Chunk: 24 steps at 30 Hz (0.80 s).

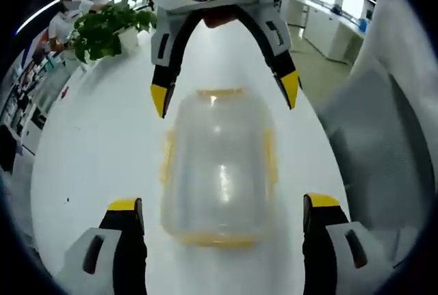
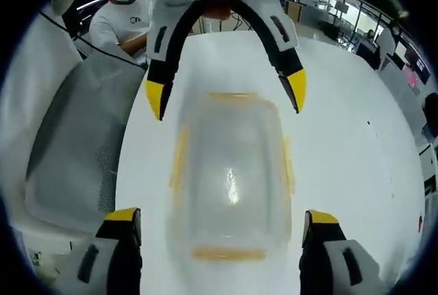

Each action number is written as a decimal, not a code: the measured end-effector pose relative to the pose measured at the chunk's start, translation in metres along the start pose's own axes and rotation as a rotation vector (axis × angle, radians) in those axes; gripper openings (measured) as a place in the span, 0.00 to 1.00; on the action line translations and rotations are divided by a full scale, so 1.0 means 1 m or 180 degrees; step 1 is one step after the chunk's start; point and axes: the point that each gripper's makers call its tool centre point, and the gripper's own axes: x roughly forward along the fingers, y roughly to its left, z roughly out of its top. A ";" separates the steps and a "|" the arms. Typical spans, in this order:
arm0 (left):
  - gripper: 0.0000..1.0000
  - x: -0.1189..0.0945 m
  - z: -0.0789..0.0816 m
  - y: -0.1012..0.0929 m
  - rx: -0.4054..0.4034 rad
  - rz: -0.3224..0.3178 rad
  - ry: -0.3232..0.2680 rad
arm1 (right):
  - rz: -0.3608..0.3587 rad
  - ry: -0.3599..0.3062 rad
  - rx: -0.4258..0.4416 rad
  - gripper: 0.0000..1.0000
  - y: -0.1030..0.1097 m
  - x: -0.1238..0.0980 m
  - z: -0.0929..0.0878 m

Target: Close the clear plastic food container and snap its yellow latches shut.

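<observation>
The white table (image 1: 102, 144) spreads under everything, and on it the clear plastic container (image 1: 219, 168) with its yellow latches (image 1: 166, 158) lies between my two grippers, which face each other across it. My left gripper (image 1: 222, 206) stands spread wide, jaws either side of the near end, holding nothing. My right gripper (image 2: 222, 216) is likewise released, its yellow tips flanking the opposite end without touching

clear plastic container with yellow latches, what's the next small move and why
Probably lower both open grippers onto the clear plastic container with yellow latches. It lies on the white table between the left gripper and right gripper, neither touching it.
</observation>
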 end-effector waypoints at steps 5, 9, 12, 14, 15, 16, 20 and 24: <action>0.95 0.008 -0.009 -0.003 0.0007 -0.0084 0.0106 | -0.0033 0.0093 -0.0059 0.92 -0.002 0.005 -0.004; 0.91 0.014 -0.016 0.000 0.0062 -0.0072 0.0216 | -0.0058 0.0142 -0.0052 0.87 -0.005 0.007 -0.005; 0.86 0.017 -0.015 -0.001 0.0113 -0.0062 0.0238 | -0.0080 0.0168 -0.0036 0.83 -0.008 0.008 -0.005; 0.80 0.018 -0.017 0.002 0.0182 0.0004 0.0275 | -0.0069 0.0181 -0.0039 0.80 -0.008 0.009 -0.006; 0.78 0.017 -0.018 0.005 0.0324 0.0057 0.0312 | -0.0095 0.0188 -0.0090 0.78 -0.009 0.010 -0.007; 0.79 0.018 -0.017 0.003 0.0218 0.0032 0.0282 | -0.0073 0.0180 -0.0071 0.78 -0.008 0.009 -0.006; 0.78 0.018 -0.017 0.004 0.0214 0.0039 0.0272 | -0.0056 0.0148 -0.0079 0.77 -0.009 0.009 -0.006; 0.79 0.018 -0.017 0.003 0.0218 0.0061 0.0272 | -0.0049 0.0206 -0.0094 0.77 -0.009 0.010 -0.006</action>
